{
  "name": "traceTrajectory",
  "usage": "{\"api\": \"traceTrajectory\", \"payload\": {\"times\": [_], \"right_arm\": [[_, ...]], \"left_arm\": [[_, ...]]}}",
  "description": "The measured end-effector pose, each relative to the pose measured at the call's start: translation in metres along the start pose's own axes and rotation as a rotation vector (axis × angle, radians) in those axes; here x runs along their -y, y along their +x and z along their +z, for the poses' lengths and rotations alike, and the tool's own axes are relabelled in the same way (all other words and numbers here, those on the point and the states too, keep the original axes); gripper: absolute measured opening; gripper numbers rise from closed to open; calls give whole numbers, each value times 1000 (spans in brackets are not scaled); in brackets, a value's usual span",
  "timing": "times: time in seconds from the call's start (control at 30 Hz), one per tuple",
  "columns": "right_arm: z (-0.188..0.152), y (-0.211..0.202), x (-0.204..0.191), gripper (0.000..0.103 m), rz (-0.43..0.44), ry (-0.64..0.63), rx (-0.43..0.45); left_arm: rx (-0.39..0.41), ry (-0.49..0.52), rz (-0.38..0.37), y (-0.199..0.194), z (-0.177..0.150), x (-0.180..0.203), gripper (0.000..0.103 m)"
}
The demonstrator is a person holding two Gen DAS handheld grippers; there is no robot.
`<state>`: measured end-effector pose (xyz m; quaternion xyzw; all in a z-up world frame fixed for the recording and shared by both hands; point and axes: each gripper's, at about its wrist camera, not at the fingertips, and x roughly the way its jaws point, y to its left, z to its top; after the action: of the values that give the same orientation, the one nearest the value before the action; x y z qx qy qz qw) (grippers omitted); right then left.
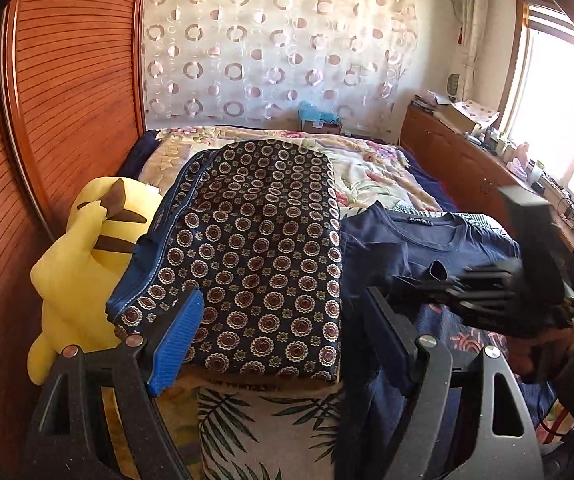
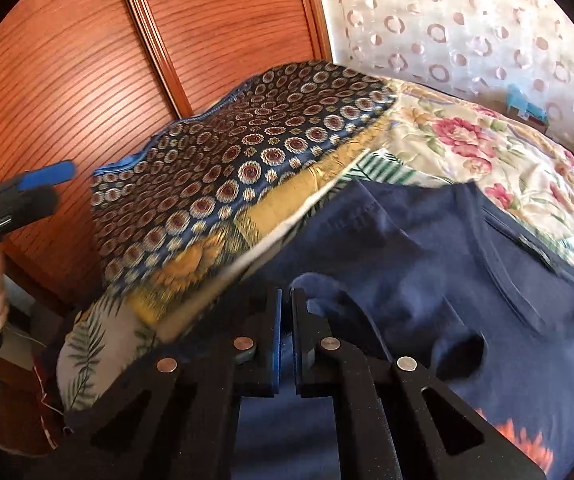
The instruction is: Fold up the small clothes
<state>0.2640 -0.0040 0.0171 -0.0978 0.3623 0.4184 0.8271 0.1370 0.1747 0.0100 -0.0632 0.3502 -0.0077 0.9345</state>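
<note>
While navy T-shirt [image 2: 427,264] lies spread on bed [image 1: 371,168], neckline toward far end, long axis running away from person, right gripper [image 2: 285,320] sits at near sleeve edge, jaws pressed together, apparently pinching navy fabric. Left gripper [image 1: 287,320] hovers over patterned cushion [image 1: 255,248] left of shirt, jaws spread, empty. Right hand nearer shirt; left must cross rightward. Yellow plush toy [image 1: 79,264] beside cushion

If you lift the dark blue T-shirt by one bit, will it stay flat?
Probably not. The T-shirt already lies in wrinkles and folds on the bed, so it looks soft and floppy. It would likely droop and seems light.
</note>
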Motion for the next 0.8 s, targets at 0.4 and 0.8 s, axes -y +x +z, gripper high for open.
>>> {"api": "traceTrajectory", "payload": {"times": [0.4, 0.8], "right_arm": [[-76, -79, 24, 18, -82, 97, -74], [-52, -75, 83, 45, -145, 160, 11]], "left_arm": [[-16, 68, -70, 24, -5, 48, 81], [-56, 127, -63, 43, -18, 79, 81]]}}
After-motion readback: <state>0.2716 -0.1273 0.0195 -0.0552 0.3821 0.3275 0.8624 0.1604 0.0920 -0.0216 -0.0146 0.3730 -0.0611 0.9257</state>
